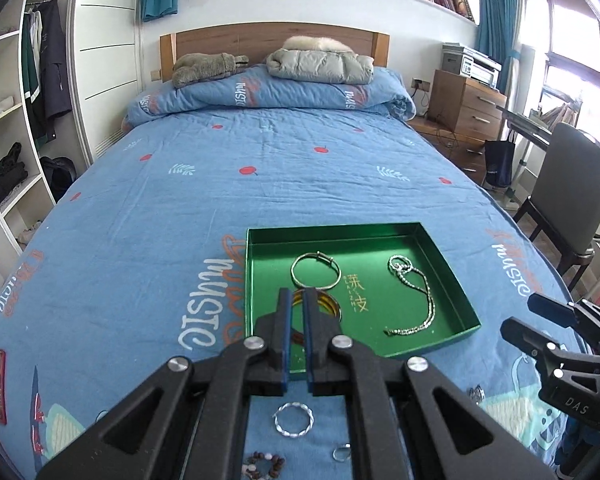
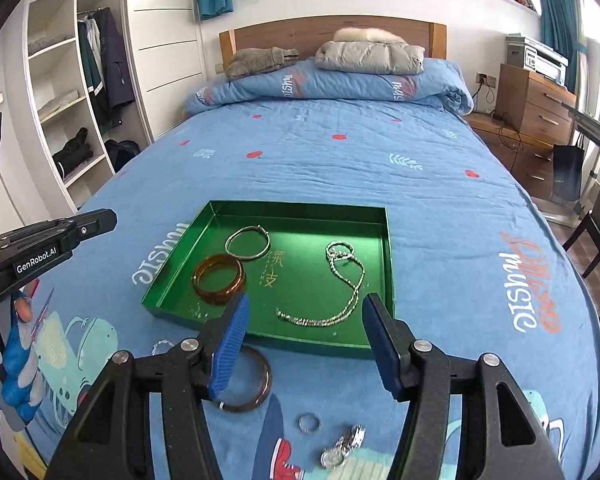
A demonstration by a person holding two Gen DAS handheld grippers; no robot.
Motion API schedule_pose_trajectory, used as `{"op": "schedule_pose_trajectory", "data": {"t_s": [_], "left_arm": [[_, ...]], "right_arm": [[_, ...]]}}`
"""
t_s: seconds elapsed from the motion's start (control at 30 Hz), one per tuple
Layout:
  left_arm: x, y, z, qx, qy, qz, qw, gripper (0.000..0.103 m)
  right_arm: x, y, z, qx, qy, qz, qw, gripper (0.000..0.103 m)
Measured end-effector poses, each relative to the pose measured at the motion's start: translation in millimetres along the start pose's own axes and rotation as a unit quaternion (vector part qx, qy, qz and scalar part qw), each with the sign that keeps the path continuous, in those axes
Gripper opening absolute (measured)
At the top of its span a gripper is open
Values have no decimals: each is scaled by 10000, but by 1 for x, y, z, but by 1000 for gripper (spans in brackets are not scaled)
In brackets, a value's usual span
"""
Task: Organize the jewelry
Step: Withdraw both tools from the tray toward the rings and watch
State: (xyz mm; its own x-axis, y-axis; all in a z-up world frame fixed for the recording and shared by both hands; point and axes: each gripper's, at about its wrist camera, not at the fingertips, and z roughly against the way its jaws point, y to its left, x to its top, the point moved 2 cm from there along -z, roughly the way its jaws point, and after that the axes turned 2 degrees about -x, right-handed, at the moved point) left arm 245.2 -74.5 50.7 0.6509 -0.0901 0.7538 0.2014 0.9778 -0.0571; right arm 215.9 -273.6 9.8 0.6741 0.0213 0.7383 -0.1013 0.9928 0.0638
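1. Three pieces lie in the green tray (image 2: 386,264) on the bed (image 2: 380,160): silver bangle (image 2: 247,243), amber bangle (image 2: 219,280), chain necklace (image 2: 340,280).
2. Left gripper (image 1: 296,300) is pressed together, empty.
3. Right gripper (image 2: 304,312) is spread, empty.
4. Near the tray lie a dark bangle (image 2: 256,384), ring (image 2: 309,423) and watch (image 2: 342,446).

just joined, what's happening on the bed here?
A person with a handheld tool in each hand is sorting jewelry into a green tray on the bed. The tray already holds a silver bangle, an amber bangle and a silver chain. Neither tool holds anything: the left tool is shut and empty, the right tool is open. Still on the bedspread: a dark bangle, a ring, a watch, a twisted silver bracelet and a bead bracelet.
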Motion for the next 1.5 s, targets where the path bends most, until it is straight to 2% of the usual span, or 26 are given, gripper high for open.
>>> {"op": "schedule_pose_trajectory", "data": {"t_s": [0.23, 0.33, 0.57, 0.7, 1.03, 1.17, 1.37, 1.5], "left_arm": [[-32, 11, 39, 194, 28, 48, 9998, 6], [-44, 15, 52, 314, 42, 26, 9995, 6], [-72, 22, 72, 586, 109, -63, 9982, 6], [-86, 25, 81, 842, 75, -105, 9964, 6], [-98, 38, 100, 1109, -85, 80, 9938, 6], [-101, 38, 100, 1347, 5, 17, 9909, 6], [-107, 44, 101, 1476, 30, 64, 9890, 6], [-109, 48, 100, 1591, 63, 57, 9872, 6]], "right_arm": [[-32, 11, 48, -26, -94, 23, 9999, 59], [-42, 16, 62, -34, -143, 39, 9999, 62], [-66, 26, 88, 12, -215, 50, 9998, 63], [-77, 26, 96, 7, -225, 11, 9997, 64], [-97, 22, 110, -41, -213, -117, 9997, 67], [-102, 20, 112, -52, -202, -162, 9997, 68], [-105, 19, 115, -69, -221, -182, 9996, 69], [-108, 17, 115, -60, -213, -205, 9995, 74]]}}
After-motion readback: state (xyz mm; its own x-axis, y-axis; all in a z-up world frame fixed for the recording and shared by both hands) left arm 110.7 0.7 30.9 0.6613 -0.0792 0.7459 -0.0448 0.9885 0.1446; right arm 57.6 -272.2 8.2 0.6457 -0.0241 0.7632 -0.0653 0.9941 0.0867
